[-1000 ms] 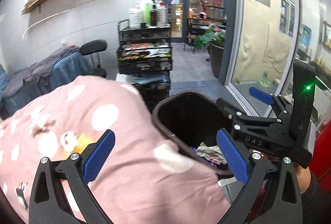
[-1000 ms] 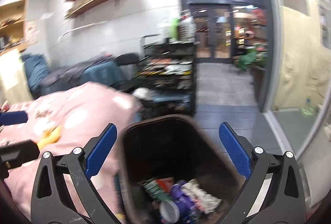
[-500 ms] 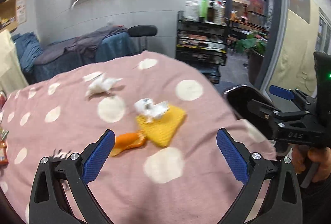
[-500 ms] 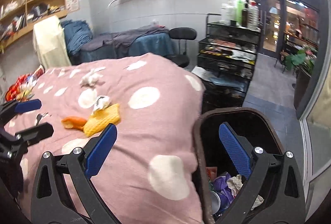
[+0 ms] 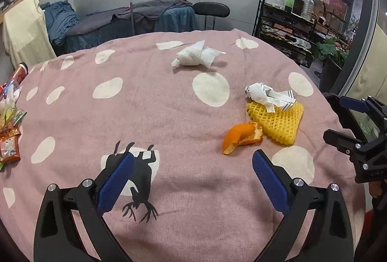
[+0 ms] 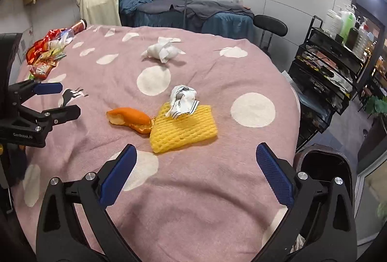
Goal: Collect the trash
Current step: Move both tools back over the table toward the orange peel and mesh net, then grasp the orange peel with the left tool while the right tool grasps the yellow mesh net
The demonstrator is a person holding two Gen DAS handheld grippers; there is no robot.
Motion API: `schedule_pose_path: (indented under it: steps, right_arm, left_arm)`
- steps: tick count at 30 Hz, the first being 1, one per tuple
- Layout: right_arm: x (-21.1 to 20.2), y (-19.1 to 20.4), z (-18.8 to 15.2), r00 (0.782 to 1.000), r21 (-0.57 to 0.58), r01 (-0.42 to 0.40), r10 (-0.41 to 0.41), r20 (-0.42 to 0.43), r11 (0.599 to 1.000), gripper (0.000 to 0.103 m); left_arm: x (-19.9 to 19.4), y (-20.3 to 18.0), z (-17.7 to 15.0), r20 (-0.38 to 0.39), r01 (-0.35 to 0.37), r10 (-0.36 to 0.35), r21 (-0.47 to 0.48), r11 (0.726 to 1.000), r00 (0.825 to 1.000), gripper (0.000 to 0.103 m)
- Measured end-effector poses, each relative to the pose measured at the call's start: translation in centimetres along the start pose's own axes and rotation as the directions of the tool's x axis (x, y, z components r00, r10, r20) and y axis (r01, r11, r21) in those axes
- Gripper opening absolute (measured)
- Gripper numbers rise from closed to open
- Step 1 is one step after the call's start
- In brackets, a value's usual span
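Note:
Trash lies on a pink dotted tablecloth (image 5: pixel 150 104). An orange peel (image 5: pixel 240 137) (image 6: pixel 130 118) touches a yellow foam net (image 5: pixel 278 120) (image 6: pixel 183 127), and a crumpled wrapper (image 5: pixel 268 93) (image 6: pixel 182 98) rests on the net's far edge. Farther back lies a white tissue wad (image 5: pixel 196 57) (image 6: pixel 163 50). My left gripper (image 5: pixel 192 175) is open and empty, near the table's front, left of the peel. My right gripper (image 6: pixel 194 171) is open and empty, just in front of the net. The dark bin (image 6: pixel 324 165) stands off the table's right edge.
Snack packets (image 6: pixel 46 54) (image 5: pixel 9 131) and a can (image 6: pixel 78 26) are piled at the table's far left. Beyond the table are a black stool (image 5: pixel 211 10), a draped bed (image 6: pixel 193 12) and a black trolley with bottles (image 6: pixel 338 44) on the right.
Both grippers have swung left, away from the bin and over the table. The bin has slid to the right edge of view and the trash on the cloth now lies ahead.

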State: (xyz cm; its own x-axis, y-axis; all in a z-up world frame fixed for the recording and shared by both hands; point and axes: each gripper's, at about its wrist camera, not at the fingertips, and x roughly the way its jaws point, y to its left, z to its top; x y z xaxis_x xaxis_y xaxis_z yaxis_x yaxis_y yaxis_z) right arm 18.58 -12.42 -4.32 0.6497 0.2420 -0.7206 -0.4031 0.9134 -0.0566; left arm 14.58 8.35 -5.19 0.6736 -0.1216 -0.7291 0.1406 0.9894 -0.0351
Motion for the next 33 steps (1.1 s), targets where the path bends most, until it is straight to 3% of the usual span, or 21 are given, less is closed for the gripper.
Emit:
schedule_pose_path:
  steps: [4, 8, 12, 15, 16, 17, 19, 20, 21, 23, 27, 33]
  right_arm:
    - [2.7, 0.2, 1.3, 0.997, -0.018, -0.002, 0.001, -0.076, 1.0, 0.097]
    - [4.8, -0.1, 2.3, 0.986, -0.007, -0.069, 0.067, -0.15, 0.998, 0.098]
    - [6.7, 0.4, 2.7, 0.977, -0.076, -0.056, 0.039, -0.211, 0.996, 0.098]
    - [8.1, 0.5, 2.5, 0.971, -0.095, -0.057, 0.033, -0.237, 0.994, 0.097]
    - [8.3, 0.4, 2.5, 0.97, -0.088, -0.067, 0.045, -0.238, 0.994, 0.094]
    - [8.4, 0.4, 2.4, 0.969, -0.084, -0.08, 0.058, -0.24, 0.993, 0.082]
    - [8.4, 0.4, 2.4, 0.969, -0.083, -0.097, 0.075, -0.235, 0.992, 0.066]
    - [8.5, 0.5, 2.2, 0.967, -0.088, -0.107, 0.083, -0.239, 0.99, 0.043]
    - [8.5, 0.7, 2.1, 0.966, -0.089, -0.116, 0.092, -0.241, 0.989, 0.036]
    - [8.2, 0.8, 2.0, 0.969, -0.09, -0.127, 0.104, -0.225, 0.988, 0.023]
    - [6.8, 0.4, 1.8, 0.972, -0.038, -0.166, 0.157, -0.175, 0.985, 0.02]
    - [3.9, 0.3, 0.6, 0.967, 0.016, -0.224, 0.224, -0.121, 0.974, 0.02]
  left_arm:
    - [1.4, -1.1, 0.7, -0.037, 0.029, -0.026, 0.076, 0.997, 0.999, 0.092]
    - [3.7, -3.3, 1.6, -0.122, 0.048, -0.026, 0.184, 0.982, 0.992, 0.089]
    - [6.5, -4.5, 2.0, -0.188, 0.04, 0.009, 0.252, 0.967, 0.982, 0.068]
    - [7.7, -4.8, 2.0, -0.232, 0.071, -0.009, 0.261, 0.963, 0.973, 0.054]
    - [7.7, -4.8, 2.0, -0.233, 0.074, -0.011, 0.263, 0.962, 0.972, 0.047]
    - [7.7, -4.8, 2.0, -0.234, 0.079, -0.016, 0.262, 0.962, 0.972, 0.042]
    - [7.5, -4.8, 2.0, -0.229, 0.083, -0.023, 0.255, 0.963, 0.973, 0.019]
    - [7.3, -4.8, 1.9, -0.22, 0.08, -0.023, 0.253, 0.964, 0.975, 0.018]
    - [7.1, -4.9, 1.9, -0.21, 0.078, -0.025, 0.252, 0.965, 0.977, 0.011]
    - [6.5, -4.8, 1.9, -0.184, 0.086, -0.042, 0.239, 0.967, 0.982, 0.009]
    - [4.8, -4.1, 1.9, -0.142, 0.108, -0.083, 0.175, 0.979, 0.986, 0.008]
    - [2.2, -4.1, 1.3, -0.063, 0.099, -0.091, 0.134, 0.986, 0.994, 0.008]
